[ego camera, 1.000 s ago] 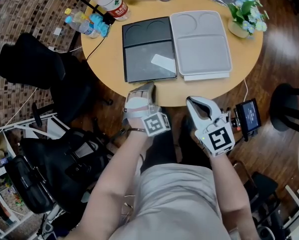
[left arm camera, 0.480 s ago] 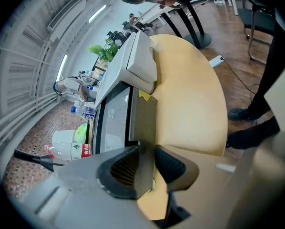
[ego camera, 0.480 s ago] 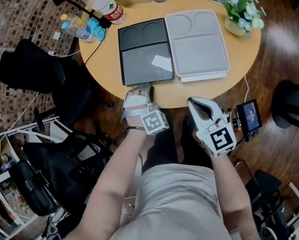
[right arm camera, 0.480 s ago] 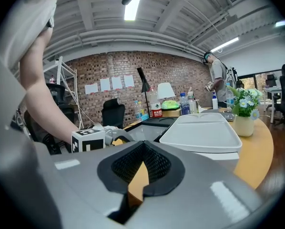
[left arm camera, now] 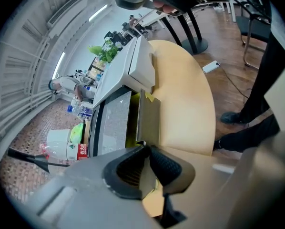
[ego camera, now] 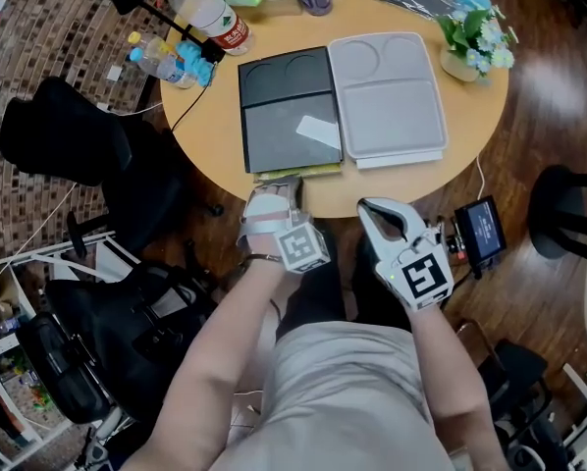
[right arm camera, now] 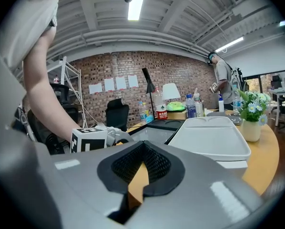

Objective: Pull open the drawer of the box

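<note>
In the head view the left gripper (ego camera: 285,186) is hiding its own contact. Its jaws, just closing, are pinching the drawer (left arm camera: 148,120) front at frame centre, below the box (ego camera: 289,111). The right gripper (right arm camera: 142,146) jaws are pressing together, empty.

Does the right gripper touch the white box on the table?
No, the right gripper hangs short of the table, apart from the white box.

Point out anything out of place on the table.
The drawer of the black box juts slightly from its near side, yellow-green showing in the gap. A white slip lies askew on the box.
</note>
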